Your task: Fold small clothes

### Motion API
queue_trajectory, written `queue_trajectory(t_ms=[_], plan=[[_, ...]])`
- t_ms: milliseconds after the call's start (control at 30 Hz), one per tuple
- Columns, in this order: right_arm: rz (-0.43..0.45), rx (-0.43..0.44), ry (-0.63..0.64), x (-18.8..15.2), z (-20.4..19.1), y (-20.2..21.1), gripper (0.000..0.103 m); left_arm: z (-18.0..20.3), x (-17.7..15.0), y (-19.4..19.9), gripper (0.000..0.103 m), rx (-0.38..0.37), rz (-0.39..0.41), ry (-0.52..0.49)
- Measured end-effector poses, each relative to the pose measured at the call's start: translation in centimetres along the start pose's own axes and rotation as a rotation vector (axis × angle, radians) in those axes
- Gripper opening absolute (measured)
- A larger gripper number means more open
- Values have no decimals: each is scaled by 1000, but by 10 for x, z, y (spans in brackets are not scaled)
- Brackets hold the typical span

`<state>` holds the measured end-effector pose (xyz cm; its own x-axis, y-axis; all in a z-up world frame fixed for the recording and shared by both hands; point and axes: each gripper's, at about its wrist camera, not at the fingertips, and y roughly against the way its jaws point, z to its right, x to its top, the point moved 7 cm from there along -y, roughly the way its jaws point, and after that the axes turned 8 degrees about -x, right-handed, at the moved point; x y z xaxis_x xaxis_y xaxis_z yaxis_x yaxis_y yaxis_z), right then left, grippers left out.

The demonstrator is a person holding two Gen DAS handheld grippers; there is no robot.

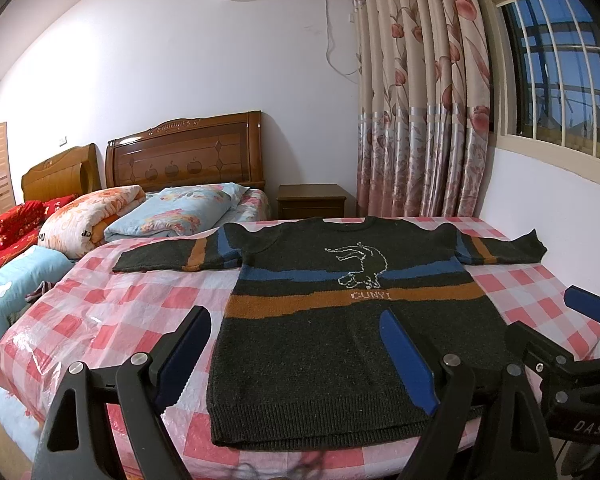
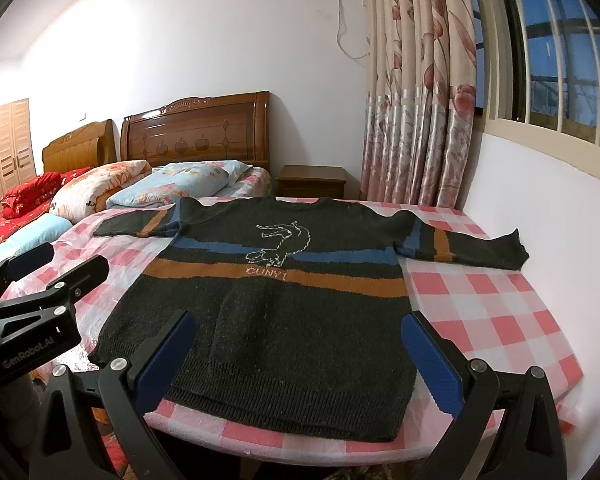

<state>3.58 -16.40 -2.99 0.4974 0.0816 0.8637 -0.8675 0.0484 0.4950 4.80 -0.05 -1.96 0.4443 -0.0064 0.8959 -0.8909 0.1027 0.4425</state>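
Nothing is folded yet: the sweater (image 1: 340,320) lies flat on the checked tablecloth (image 1: 140,300), sleeves out toward 9 and 3 o'clock, collar at 12, hem at 6. The left gripper (image 1: 296,356) and right gripper (image 2: 296,360) hover at the hem, jaws spread, holding nothing.

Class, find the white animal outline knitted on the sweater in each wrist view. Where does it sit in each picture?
Left wrist: animal outline right of centre, mid-height on the sweater.
Right wrist: animal outline just left of centre, mid-height.
Shared landmark: the carved headboard behind.
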Motion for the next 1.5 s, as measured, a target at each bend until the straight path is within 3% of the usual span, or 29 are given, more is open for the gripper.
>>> queue_trajectory(t_ms=[1100, 1300, 1433, 1500], plan=[[-11, 7, -16, -6, 0, -4, 103, 5, -1, -2, 88, -14, -7, -5], [-100, 13, -55, -18, 6, -47, 103, 0, -15, -43, 88, -29, -84, 11], [-182, -3, -100, -9, 28, -97, 103, 1, -19, -97, 88, -51, -164, -17], [-238, -24, -174, -5, 50, -129, 103, 4, -15, -138, 88, -51, -241, -56]])
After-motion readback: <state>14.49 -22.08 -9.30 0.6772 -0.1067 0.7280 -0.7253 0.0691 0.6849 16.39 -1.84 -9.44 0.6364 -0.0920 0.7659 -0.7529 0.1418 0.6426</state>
